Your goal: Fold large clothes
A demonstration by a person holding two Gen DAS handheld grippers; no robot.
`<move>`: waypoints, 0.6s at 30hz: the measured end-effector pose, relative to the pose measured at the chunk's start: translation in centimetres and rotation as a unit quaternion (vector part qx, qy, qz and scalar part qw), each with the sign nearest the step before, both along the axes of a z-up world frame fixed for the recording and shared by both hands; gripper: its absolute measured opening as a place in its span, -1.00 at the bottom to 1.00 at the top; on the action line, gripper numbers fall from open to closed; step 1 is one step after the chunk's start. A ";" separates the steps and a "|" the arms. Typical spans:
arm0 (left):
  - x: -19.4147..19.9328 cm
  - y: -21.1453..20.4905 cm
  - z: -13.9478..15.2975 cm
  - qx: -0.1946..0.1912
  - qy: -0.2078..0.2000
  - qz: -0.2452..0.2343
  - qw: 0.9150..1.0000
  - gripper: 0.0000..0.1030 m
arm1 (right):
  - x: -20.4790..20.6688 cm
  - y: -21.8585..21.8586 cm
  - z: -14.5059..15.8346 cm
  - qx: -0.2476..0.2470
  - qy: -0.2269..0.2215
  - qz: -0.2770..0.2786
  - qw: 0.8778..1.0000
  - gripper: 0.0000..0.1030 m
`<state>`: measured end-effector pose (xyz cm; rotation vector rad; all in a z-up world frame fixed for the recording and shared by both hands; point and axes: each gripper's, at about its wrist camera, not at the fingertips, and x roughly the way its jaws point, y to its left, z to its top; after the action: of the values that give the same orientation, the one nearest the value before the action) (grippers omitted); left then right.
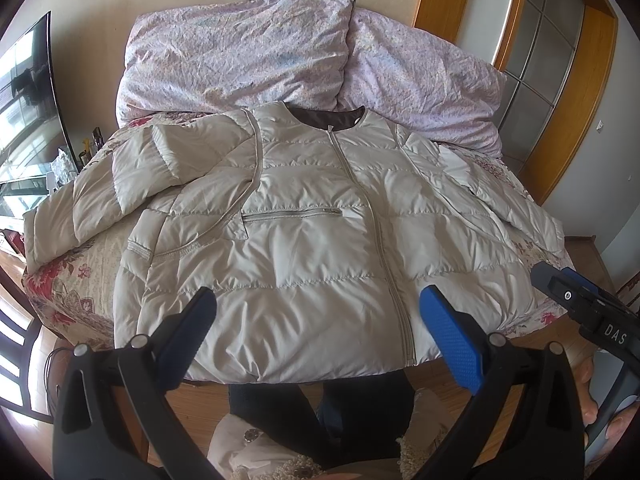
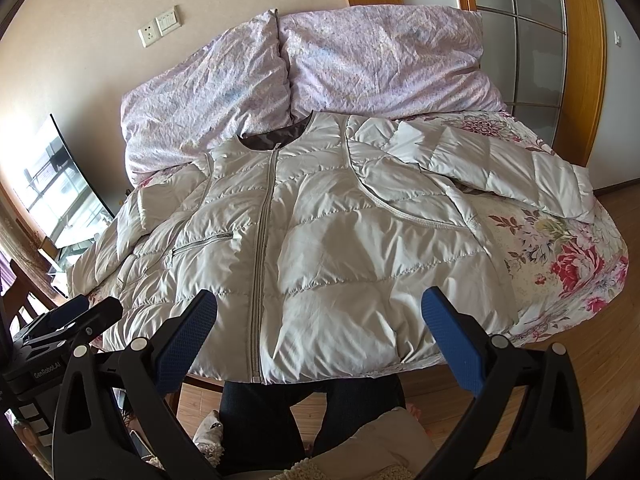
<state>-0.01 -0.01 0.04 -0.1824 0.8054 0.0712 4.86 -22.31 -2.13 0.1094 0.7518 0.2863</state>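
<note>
Left wrist view showed your left hand-held gripper (image 1: 318, 320) released above the hem; your right hand-held gripper (image 2: 320, 322) was likewise spread wide, empty. Beyond, the padded jacket (image 1: 304, 240) lay zipped, front-up on the bed (image 2: 560, 248), 2 pillows (image 1: 240, 48) behind.

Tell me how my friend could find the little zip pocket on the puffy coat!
Look at the bed with the flowery sheet. A pale puffy jacket lies spread flat on it, front up. Beside the long zip that runs down its middle, a short zip lies sideways on the chest: that is the pocket, the only zip going across.
</note>
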 end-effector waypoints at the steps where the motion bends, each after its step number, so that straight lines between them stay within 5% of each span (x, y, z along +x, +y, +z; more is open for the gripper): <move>1: 0.0 0.0 0.0 0.000 0.000 0.000 1.000 0.96 | 0.0 0.0 0.0 0.000 0.000 0.000 1.000 0.97; 18: 0.0 0.0 0.0 -0.001 0.001 0.001 1.000 0.96 | -0.2 0.1 0.2 0.000 0.001 0.000 1.000 0.97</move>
<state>0.04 0.02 0.01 -0.1850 0.8073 0.0717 4.71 -22.24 -1.91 0.1099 0.7531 0.2867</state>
